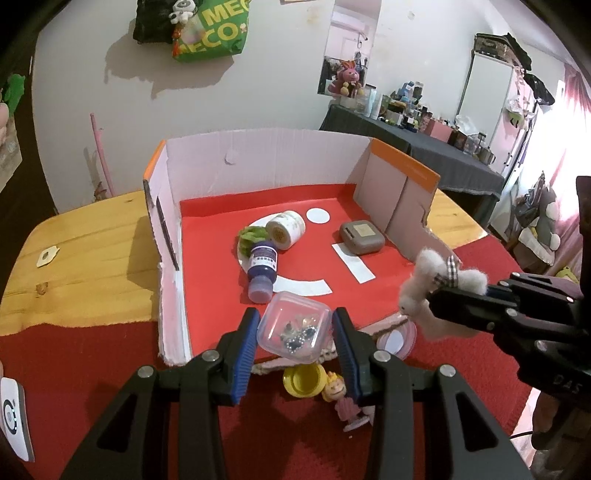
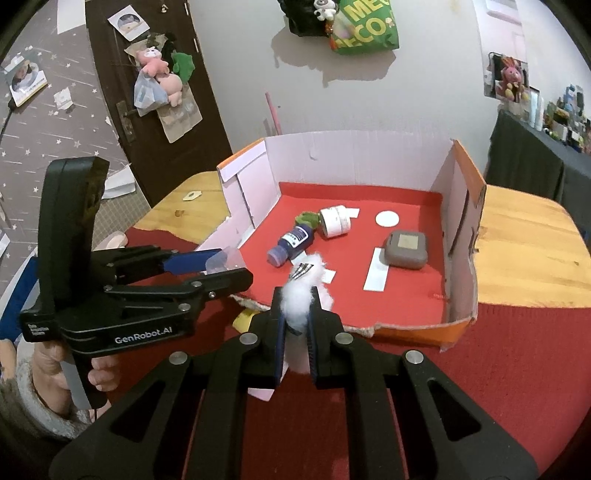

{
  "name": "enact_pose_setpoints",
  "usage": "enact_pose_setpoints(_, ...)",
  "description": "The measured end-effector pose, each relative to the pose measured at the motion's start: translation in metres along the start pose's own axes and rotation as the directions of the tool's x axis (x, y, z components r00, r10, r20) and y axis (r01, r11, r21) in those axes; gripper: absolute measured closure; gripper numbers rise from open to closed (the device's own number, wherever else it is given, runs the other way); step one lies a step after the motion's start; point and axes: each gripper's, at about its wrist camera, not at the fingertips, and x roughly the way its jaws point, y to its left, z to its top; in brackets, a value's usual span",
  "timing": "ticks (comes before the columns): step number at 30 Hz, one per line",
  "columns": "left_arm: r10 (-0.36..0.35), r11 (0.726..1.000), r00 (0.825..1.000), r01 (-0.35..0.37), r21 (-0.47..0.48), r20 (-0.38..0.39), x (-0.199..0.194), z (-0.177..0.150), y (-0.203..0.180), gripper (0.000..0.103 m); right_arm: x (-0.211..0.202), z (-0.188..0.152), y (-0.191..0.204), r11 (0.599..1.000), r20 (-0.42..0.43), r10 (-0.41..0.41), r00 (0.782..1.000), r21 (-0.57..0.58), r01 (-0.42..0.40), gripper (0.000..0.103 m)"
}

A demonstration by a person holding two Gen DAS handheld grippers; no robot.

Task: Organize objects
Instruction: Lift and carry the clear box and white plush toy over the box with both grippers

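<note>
Item: clear lidded box (image 1: 293,325), small dark trinkets inside, clamped between the blue pads of the left gripper (image 1: 295,334), lifted clear above the red cloth (image 1: 92,354).
Item: white plush toy (image 2: 304,288) with checked bow, pinched tight in the fully closed right gripper (image 2: 295,345), its head sticking out past the fingertips.
Destination, judged: cardboard tray (image 1: 258,155) ahead of both jaws, red-lined with white outline shapes. Already within, beyond the jaws: blue bottle (image 1: 262,266) lying on its side, tape roll (image 1: 286,230), green leafy piece (image 1: 251,234), brown case (image 1: 362,238).
Handling note: carry each load over the torn near edge, lower to a free patch apart from the bottle, then release; keep the two grippers from crossing.
Left outside, beneath the left jaws: yellow cup (image 1: 304,380), small doll (image 1: 341,400).
Surround: wooden table (image 1: 92,229), white wall with hung green bag (image 1: 210,33), cluttered side table (image 1: 424,129).
</note>
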Motion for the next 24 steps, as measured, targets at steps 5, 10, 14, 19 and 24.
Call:
enact_pose_setpoints(5,-0.01,1.0,1.0,0.01,0.0,0.0,0.003,0.008,0.001,0.061,0.003,0.009,0.0,1.0,0.003,-0.009,1.0,-0.014,0.009,0.094)
enact_pose_setpoints(10,-0.021,1.0,1.0,0.021,0.003,-0.02,0.012,0.013,0.001,0.061,0.009,0.012,-0.005,1.0,-0.006,-0.015,1.0,-0.014,0.015,0.094)
enact_pose_setpoints(14,-0.036,0.999,0.998,0.036,-0.002,-0.042,0.023,0.015,0.001,0.061,0.014,0.013,-0.009,1.0,-0.017,-0.014,1.0,-0.01,0.014,0.094)
enact_pose_setpoints(19,-0.043,0.999,0.997,0.043,-0.001,-0.065,0.033,0.016,0.0,0.061,0.022,0.014,-0.016,1.0,-0.03,0.002,1.0,0.009,-0.002,0.094)
enact_pose_setpoints(24,-0.042,0.999,0.995,0.042,-0.002,-0.087,0.044,0.017,0.002,0.061,0.031,0.014,-0.022,1.0,-0.047,0.016,0.999,0.025,-0.015,0.094)
